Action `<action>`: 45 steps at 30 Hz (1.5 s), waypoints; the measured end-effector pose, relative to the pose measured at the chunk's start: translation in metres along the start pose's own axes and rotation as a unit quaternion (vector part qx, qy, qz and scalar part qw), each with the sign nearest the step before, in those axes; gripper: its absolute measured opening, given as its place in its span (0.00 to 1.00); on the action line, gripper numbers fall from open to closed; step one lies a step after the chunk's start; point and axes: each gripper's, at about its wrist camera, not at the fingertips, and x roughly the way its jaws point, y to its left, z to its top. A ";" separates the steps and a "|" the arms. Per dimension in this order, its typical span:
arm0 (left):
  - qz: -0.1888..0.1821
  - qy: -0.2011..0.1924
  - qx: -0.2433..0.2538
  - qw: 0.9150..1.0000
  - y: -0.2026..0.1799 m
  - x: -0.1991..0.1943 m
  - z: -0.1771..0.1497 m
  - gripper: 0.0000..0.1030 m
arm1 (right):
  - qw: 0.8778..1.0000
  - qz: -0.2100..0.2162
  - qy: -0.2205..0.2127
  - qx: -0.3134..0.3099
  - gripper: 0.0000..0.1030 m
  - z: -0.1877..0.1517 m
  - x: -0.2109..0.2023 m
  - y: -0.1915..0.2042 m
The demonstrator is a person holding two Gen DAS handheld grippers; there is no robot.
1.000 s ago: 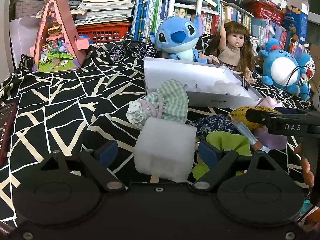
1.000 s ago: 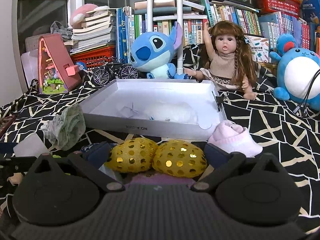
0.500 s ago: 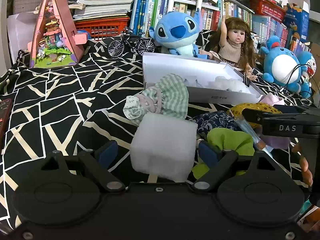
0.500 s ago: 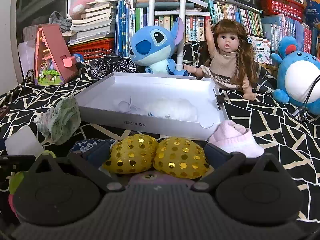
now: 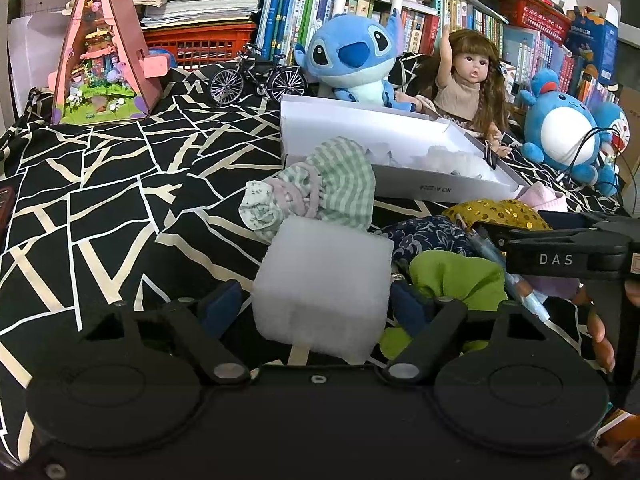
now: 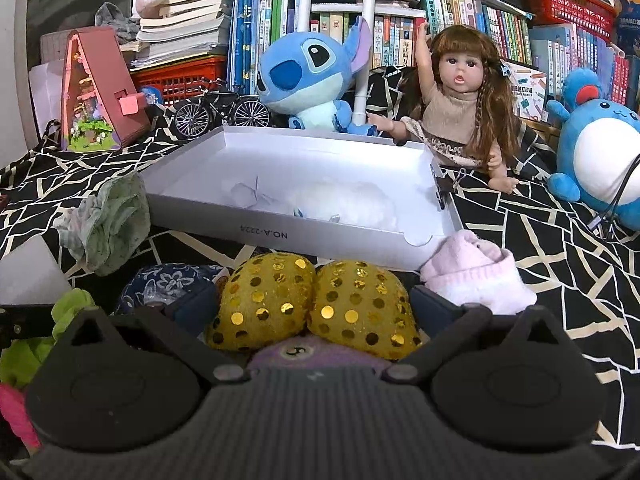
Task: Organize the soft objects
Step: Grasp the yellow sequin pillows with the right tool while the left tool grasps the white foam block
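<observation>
While held over the patterned table (image 5: pixel 120 184), near its front edge:
Left gripper (image 5: pixel 316 304): fingers spread either side of white foam block (image 5: pixel 324 284); right pad at the block's side, left pad apart from it; contact cannot be told.
Right gripper (image 6: pixel 312 308): fingers spread wide around gold sequined plush (image 6: pixel 312 308), two rounded lobes side by side; squeeze on it cannot be told.
White box (image 6: pixel 224 216): shallow, open, mid-table beyond the plush; pale fluffy item (image 6: pixel 344 204) inside; binder clip (image 6: pixel 442 190) on right wall.
Green checked cloth (image 5: pixel 332 184): bundled, just before the box's left front corner, touching the foam block's far side.
Pink sock (image 6: pixel 472 272): rolled, at the box's right front corner.
Navy floral cloth (image 5: pixel 424 232); lime green cloth (image 5: pixel 452 280): between the two grippers.
Back edge, left to right: triangular dollhouse (image 5: pixel 104 56), model bicycle (image 5: pixel 256 80), blue Stitch plush (image 6: pixel 308 76), doll (image 6: pixel 456 96), round blue plush (image 6: pixel 600 152).
</observation>
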 end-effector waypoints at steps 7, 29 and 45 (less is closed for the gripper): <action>-0.004 0.001 0.002 1.000 -0.002 0.000 0.000 0.60 | 1.000 -0.001 0.006 -0.001 1.00 0.001 0.004 0.001; -0.004 -0.012 0.016 1.000 -0.006 -0.009 0.011 0.57 | 1.000 0.009 0.014 0.018 0.92 0.005 0.005 -0.003; -0.019 -0.041 0.015 0.999 -0.010 -0.019 0.045 0.57 | 1.000 -0.001 -0.022 -0.003 0.40 0.016 -0.020 0.007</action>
